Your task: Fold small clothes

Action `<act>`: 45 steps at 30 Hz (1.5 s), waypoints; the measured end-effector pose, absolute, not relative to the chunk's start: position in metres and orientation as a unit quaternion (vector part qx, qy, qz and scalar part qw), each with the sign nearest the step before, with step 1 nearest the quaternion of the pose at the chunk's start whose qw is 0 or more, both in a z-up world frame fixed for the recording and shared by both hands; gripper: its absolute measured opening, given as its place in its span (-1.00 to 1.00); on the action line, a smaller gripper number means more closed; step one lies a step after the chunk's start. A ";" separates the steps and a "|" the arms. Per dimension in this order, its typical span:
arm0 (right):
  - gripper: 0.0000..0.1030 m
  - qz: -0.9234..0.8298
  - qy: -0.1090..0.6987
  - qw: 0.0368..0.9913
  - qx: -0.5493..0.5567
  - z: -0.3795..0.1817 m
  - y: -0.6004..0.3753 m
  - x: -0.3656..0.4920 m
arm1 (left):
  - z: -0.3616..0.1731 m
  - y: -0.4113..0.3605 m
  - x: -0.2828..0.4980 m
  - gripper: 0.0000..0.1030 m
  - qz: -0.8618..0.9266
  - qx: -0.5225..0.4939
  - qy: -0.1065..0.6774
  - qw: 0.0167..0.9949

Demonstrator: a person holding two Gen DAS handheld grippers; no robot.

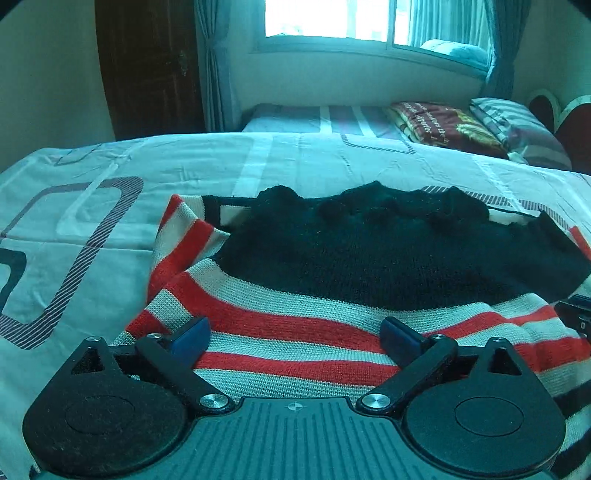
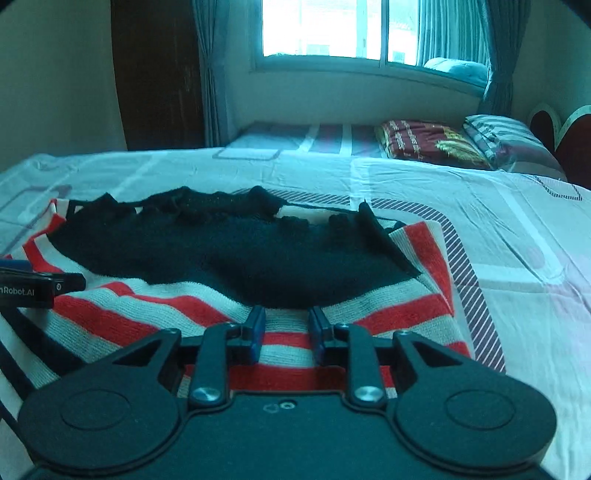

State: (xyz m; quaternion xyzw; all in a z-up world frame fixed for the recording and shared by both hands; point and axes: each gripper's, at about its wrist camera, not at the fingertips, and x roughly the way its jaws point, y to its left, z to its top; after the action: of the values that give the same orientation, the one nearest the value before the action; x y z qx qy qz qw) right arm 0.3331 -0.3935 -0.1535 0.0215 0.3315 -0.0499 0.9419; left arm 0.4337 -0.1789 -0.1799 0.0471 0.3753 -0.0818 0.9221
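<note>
A knit sweater with red, white and black stripes (image 1: pixel 258 295) lies spread on the bed, and a black knit part (image 1: pixel 388 254) rests across its upper half. My left gripper (image 1: pixel 295 332) hovers over the striped near edge with its blue pads wide apart and nothing between them. In the right wrist view the same stripes (image 2: pixel 147 314) and black part (image 2: pixel 240 251) fill the middle. My right gripper (image 2: pixel 287 326) sits low over the striped band, its pads a narrow gap apart, pinching no fold that I can see. The left gripper's housing (image 2: pixel 26 291) shows at the left edge.
The sweater lies on a pale patterned bed sheet (image 1: pixel 74 221). Beyond it stands a second bed with a folded dark red blanket (image 1: pixel 443 125) and a striped pillow (image 1: pixel 517 125). A window (image 1: pixel 332 18), curtains and a dark door (image 1: pixel 147 66) are at the back.
</note>
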 end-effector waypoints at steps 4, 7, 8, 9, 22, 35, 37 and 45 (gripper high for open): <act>-0.50 -0.063 0.320 0.945 0.021 -0.156 -0.389 0.330 | -0.182 -0.180 0.433 1.00 -0.076 0.054 0.371 0.924; -0.50 -0.067 0.315 0.947 0.016 -0.158 -0.386 0.327 | -0.182 -0.182 0.434 1.00 -0.072 0.060 0.372 0.924; -0.50 -0.068 0.315 0.946 0.019 -0.158 -0.386 0.327 | -0.182 -0.183 0.434 1.00 -0.072 0.062 0.373 0.923; -0.50 -0.070 0.317 0.946 0.019 -0.158 -0.386 0.327 | -0.181 -0.183 0.436 1.00 -0.072 0.064 0.375 0.922; -0.34 -0.081 0.338 0.935 0.067 -0.115 -0.360 0.307 | -0.149 -0.172 0.404 1.00 -0.119 0.097 0.356 0.922; -0.36 -0.093 0.372 0.924 0.016 -0.143 -0.320 0.272 | -0.173 -0.138 0.364 1.00 -0.133 0.121 0.355 0.918; -0.36 -0.108 0.369 0.923 0.016 -0.146 -0.332 0.261 | -0.175 -0.129 0.362 1.00 -0.130 0.111 0.359 0.917; -0.36 -0.127 0.381 0.916 0.024 -0.147 -0.358 0.245 | -0.178 -0.114 0.362 1.00 -0.125 0.082 0.381 0.913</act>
State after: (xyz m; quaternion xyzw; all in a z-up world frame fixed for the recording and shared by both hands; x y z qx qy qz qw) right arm 0.2448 -0.3578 -0.1472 0.0243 0.3807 -0.1270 0.9156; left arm 0.3623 -0.1140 -0.1777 0.0818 0.3805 -0.1248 0.9127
